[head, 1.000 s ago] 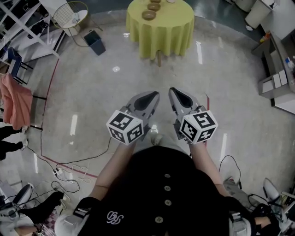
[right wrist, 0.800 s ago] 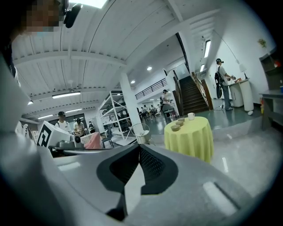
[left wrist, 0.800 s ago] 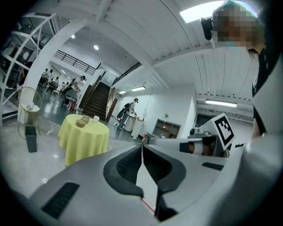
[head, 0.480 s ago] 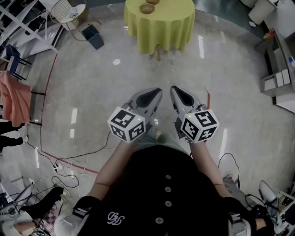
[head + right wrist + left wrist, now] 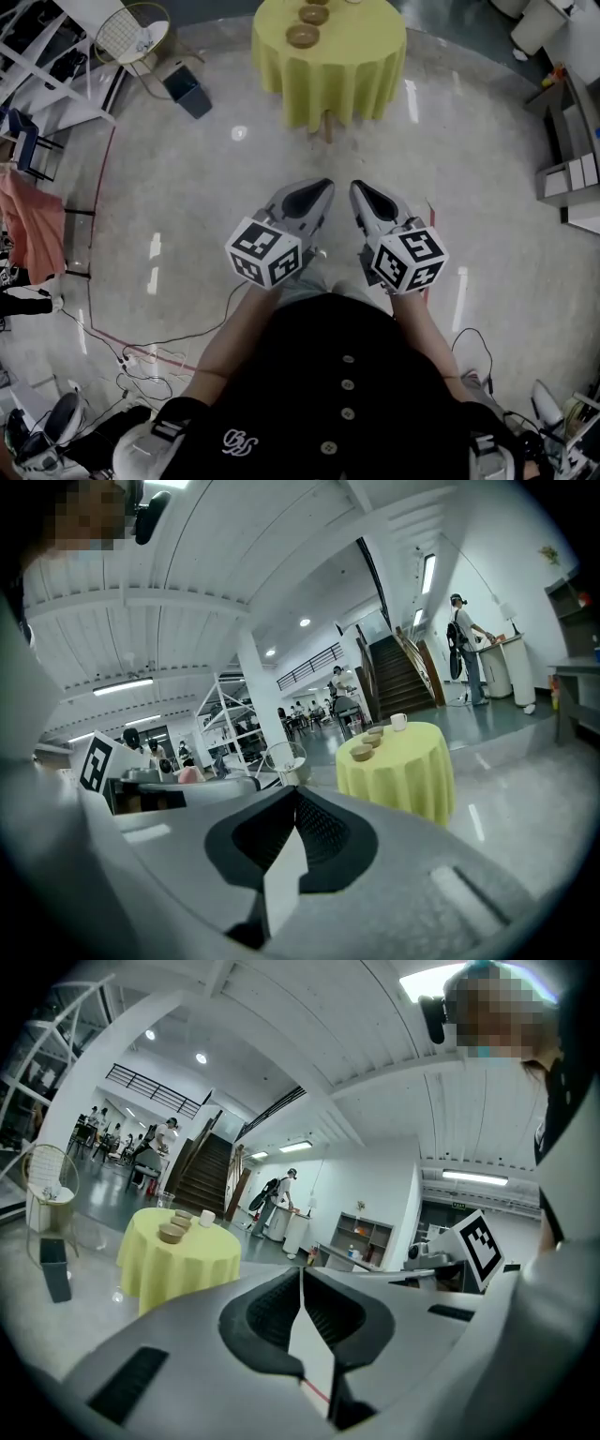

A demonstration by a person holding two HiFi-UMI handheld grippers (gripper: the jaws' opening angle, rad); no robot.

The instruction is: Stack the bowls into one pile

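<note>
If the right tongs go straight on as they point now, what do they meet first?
The way looks free nearby. The right tongs, shut, aim just left of the yellow table, roughly at the wire chair. Depth is unclear, so the floor may come first.

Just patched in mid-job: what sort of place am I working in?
Likely a big open hall or lab space: glossy grey floor, dark staircase, round table with yellow cloth carrying brown bowls.

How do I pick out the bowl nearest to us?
Look for the round table under a yellow-green cloth, ahead across the glossy floor. Brown bowls sit in a row on it, ending at a white cup. The nearest bowl is at the row's other end, closest to the table's front edge.
</note>
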